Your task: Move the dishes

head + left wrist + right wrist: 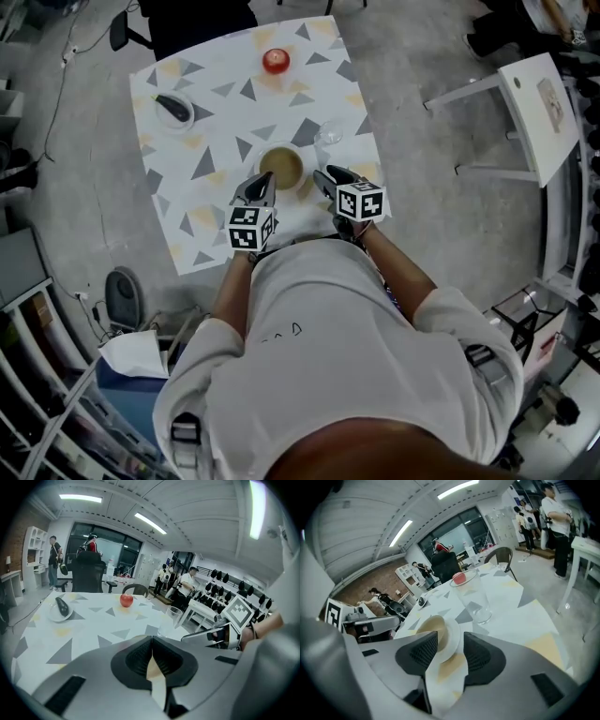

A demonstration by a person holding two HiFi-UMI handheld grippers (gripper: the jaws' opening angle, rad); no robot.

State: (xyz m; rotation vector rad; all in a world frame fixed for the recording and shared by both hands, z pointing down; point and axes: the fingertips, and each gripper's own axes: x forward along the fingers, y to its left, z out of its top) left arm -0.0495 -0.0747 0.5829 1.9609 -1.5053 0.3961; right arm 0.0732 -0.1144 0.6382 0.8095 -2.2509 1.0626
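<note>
1. Table (216,98): covered with a white cloth printed in grey and yellow triangles.
2. Bowl (281,167): round, white outside and tan inside. It was stood near the table's edge nearest the person, between both grippers. It was judged stiff, glazed, slippery and breakable, and best taken by the rim from two sides.
3. Right gripper (450,641): jaws were found about half apart, with the Bowl's near rim between them and no pressing seen.
4. Left gripper (151,639): jaws were found closed together with nothing held, just beside the Bowl's left side.
5. Glass (328,136): clear, set just beyond the Bowl.
</note>
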